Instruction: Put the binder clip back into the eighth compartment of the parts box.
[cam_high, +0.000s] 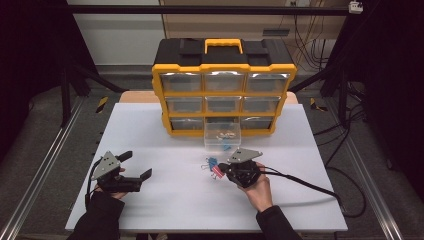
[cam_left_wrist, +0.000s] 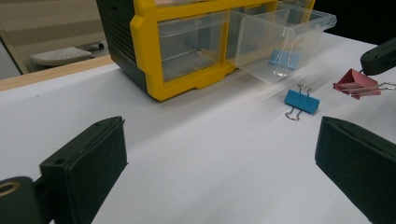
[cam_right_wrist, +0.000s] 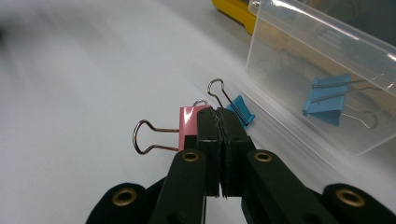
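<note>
My right gripper is shut on a pink binder clip, whose wire handle sticks out to the left of the jaws. In the high view that gripper holds the pink clip at the table's middle. A blue binder clip lies on the white table just beyond it, also seen as a blue clip behind the jaws. My left gripper rests open at the front left, with nothing between its wide-apart jaws. The pink clip hangs just above the table.
A yellow and black drawer organizer stands at the back of the table. One clear drawer is pulled out of its bottom row and holds a blue clip and a few others. A cable trails right.
</note>
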